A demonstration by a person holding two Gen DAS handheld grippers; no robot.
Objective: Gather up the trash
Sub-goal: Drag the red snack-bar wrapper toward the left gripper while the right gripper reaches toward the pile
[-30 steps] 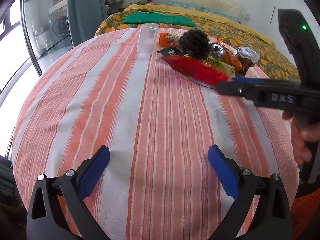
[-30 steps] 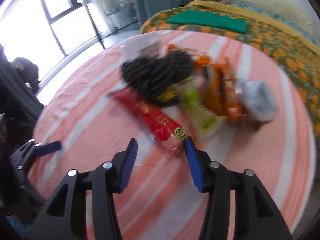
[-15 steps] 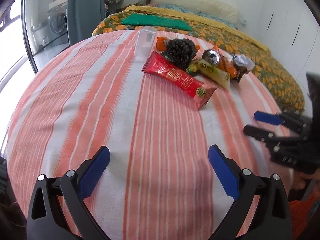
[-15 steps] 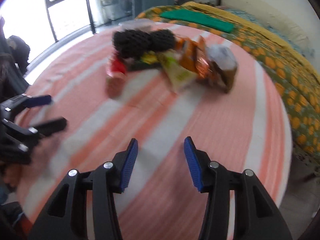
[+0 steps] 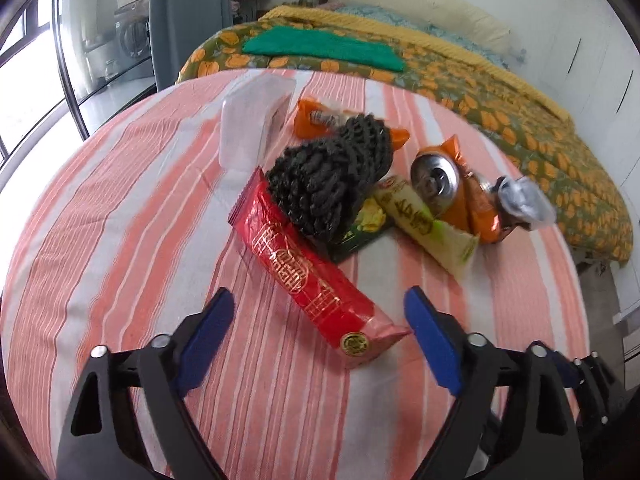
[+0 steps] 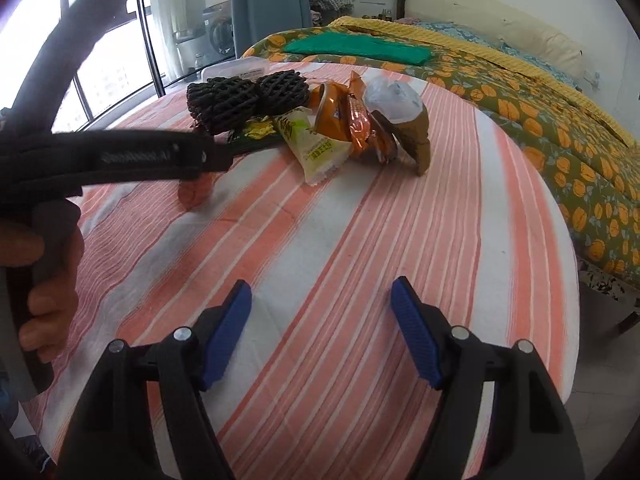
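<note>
Striped tabletop (image 5: 120,240) carries piled trash. Left gripper (image 5: 316,320), jaws closing, straddles the red wrapper (image 5: 304,272) without touching it. Right gripper (image 6: 320,312) opens, empty, nearby.

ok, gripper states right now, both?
Left gripper: closing, pads not yet touching the long red foil snack wrapper between them.
Right gripper: opening, empty.

Two hand-held black tools with blue finger pads.
The left tool (image 5: 316,328) has two matte black plastic arms with triangular cut-outs, silver round screws at the pivots, and ribbed blue pads (image 5: 430,344) on the inner faces of its fingers. The right tool (image 6: 322,330) is built alike: black arms, silver screws, textured blue pads (image 6: 414,340). Seen side-on, the left tool shows a coiled metal spring inside a black pistol-style body, with a bare hand (image 6: 40,280) on its handle.
</note>
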